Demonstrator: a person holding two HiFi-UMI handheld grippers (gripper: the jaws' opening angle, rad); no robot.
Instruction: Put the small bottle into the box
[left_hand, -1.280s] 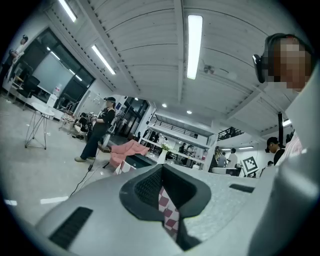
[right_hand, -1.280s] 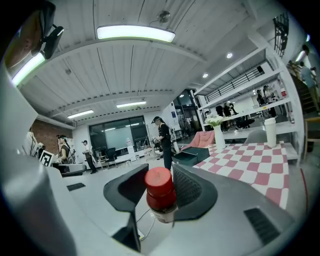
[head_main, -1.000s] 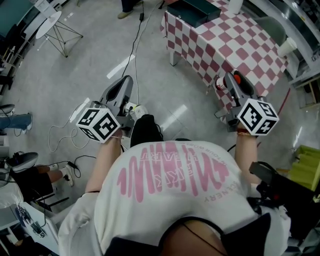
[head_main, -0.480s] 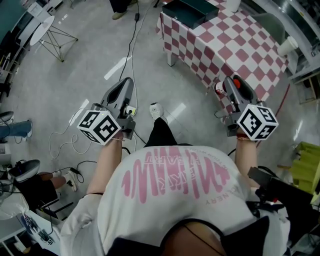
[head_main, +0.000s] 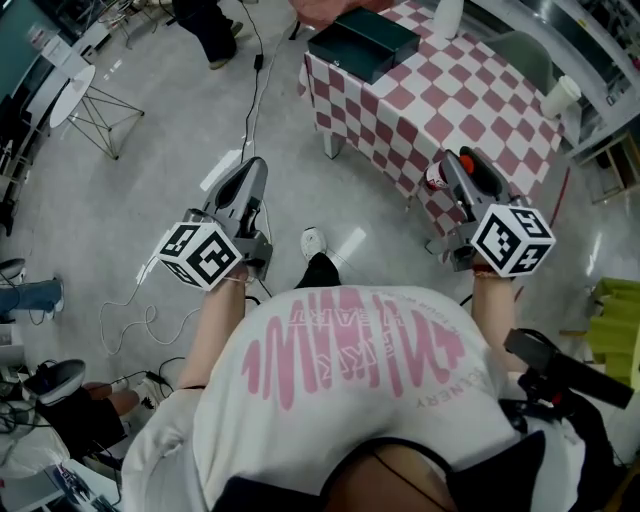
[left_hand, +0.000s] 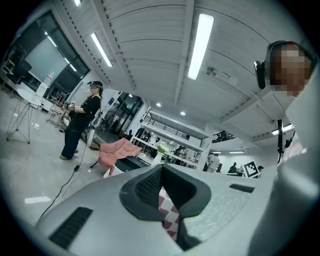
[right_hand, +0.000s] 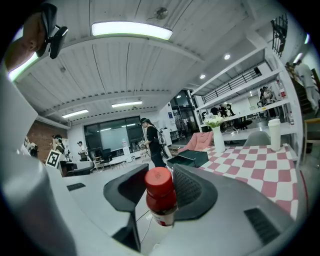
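Checkered table (head_main: 450, 90) partly cut off, box (head_main: 362, 42) on it, right gripper (right_hand: 159, 176) clamping small bottle (right_hand: 161, 200), left gripper (left_hand: 161, 174) jaws together, empty.

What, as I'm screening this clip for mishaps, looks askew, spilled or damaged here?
Nothing stands out. The small bottle, red cap on, is held in the right gripper with no spill. The box lies open on the checked table. The left gripper is shut and empty.

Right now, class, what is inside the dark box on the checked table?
In the head view the box shows only a bare dark floor; the small bottle is in the right gripper instead. The strip behind the box's near wall is covered.
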